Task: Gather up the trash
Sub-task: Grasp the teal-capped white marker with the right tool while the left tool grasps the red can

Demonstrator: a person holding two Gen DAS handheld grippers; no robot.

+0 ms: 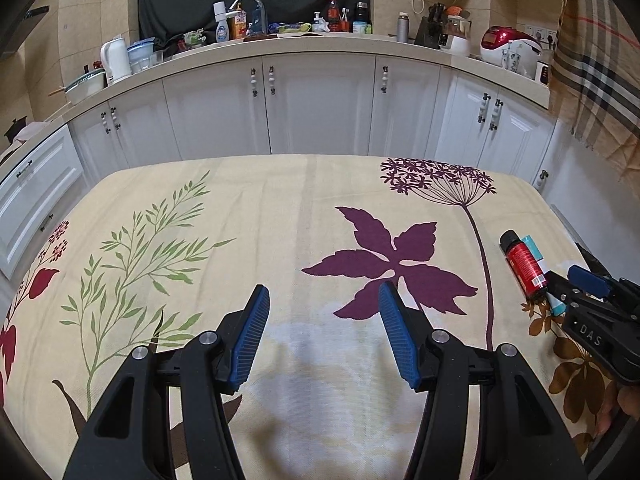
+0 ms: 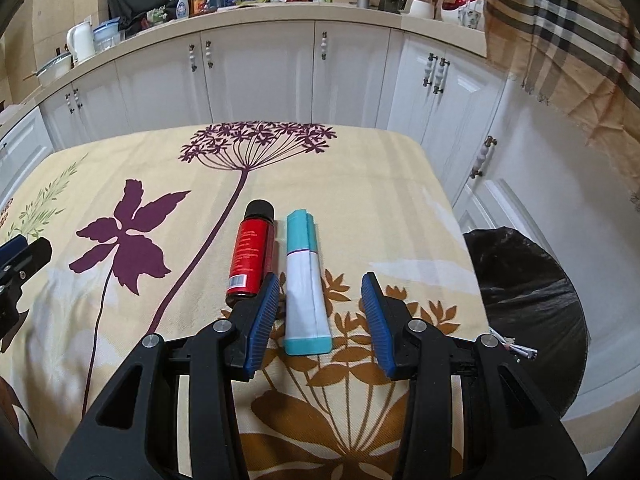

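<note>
Right gripper [image 2: 320,292] hangs with its jaws apart and gripping nothing over the flowered tablecloth [image 2: 360,176], the white and teal tube [image 2: 306,280] lying between its blue fingers, the red bottle [image 2: 252,252] just left of them, while the left gripper [image 1: 324,300] gapes empty, well apart.

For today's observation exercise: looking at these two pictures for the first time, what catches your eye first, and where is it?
The red bottle with a black cap and the teal-and-white tube lie side by side on the flowered tablecloth, the tube between the open fingers of the right claw. A bin lined with a black bag stands off the table's right edge. The left claw is open over bare cloth.
</note>
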